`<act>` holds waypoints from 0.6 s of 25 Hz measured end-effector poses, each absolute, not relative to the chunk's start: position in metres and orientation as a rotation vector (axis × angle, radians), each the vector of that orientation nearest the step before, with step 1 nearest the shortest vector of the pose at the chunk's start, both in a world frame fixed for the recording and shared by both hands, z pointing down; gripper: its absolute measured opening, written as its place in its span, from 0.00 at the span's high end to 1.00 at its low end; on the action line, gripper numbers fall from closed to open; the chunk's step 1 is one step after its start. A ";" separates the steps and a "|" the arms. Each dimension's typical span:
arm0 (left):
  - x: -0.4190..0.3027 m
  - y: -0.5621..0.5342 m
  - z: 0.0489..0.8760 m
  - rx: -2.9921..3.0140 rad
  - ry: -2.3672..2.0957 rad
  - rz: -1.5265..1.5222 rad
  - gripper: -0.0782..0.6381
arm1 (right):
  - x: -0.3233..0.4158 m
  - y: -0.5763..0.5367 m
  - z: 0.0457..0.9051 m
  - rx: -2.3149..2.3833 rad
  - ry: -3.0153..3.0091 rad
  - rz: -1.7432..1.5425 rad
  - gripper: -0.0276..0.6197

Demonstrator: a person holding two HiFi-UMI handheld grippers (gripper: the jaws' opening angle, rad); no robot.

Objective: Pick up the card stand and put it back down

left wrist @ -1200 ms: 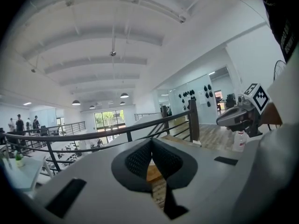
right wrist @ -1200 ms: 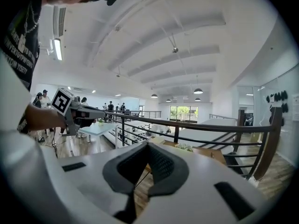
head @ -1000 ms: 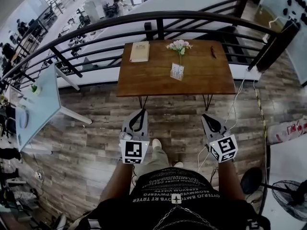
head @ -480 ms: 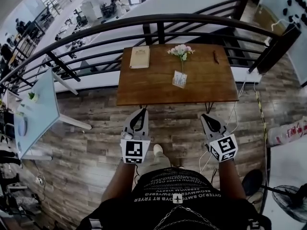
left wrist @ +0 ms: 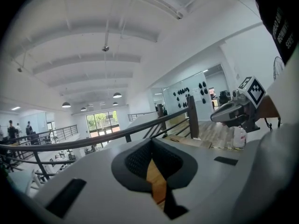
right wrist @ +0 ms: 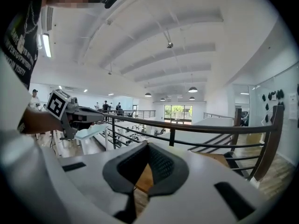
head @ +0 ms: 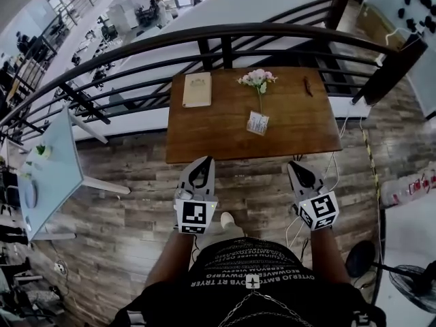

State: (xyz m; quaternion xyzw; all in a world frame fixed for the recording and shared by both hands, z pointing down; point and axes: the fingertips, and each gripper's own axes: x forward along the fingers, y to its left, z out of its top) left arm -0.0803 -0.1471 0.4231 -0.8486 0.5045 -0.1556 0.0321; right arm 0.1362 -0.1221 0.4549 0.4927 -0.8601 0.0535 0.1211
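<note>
a person in a black shirt with white print (head: 252, 278) is standing on a grey-brown wood-plank floor (head: 129, 210), facing a rectangular brown wooden table (head: 211, 128) that is sitting against a curved black metal railing (head: 136, 46). the small white card stand (head: 257, 122) is standing on the table top, a little right of its middle and nearer the person's edge than the railing side. a thin green stem is rising just behind it to a bunch of pale pink and white flowers (head: 257, 78); whether the stem is fixed in the stand cannot be told. a beige closed book (head: 197, 89) is lying at the far left part of the table, well apart from the stand, and a small dark slim object (head: 307, 86), too small to identify, is lying at the far right.

the left gripper (head: 202, 166) is hanging over the floor just short of the table's near edge, well apart from the stand. its own view is showing its dark padded jaws clenched together with nothing between them, only a sliver of wood showing through the gap behind the tips. the right gripper (head: 296, 166) is hanging level with it on the other side, also short of the table, its jaws pressed together and empty too. both are pointing toward the table.

a pale blue table (head: 58, 162) is standing off to the left, and a white shoe (head: 228, 220) is showing between the two grippers.
</note>
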 end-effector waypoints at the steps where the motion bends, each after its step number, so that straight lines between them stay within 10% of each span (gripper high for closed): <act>1: -0.082 -0.154 0.423 -2.613 1.544 -0.485 0.86 | 0.133 -0.128 0.454 1.438 -2.509 0.158 0.94; 15: -0.132 -0.222 0.418 -2.615 1.479 -0.461 0.86 | 0.070 -0.190 0.444 1.395 -2.476 0.127 0.94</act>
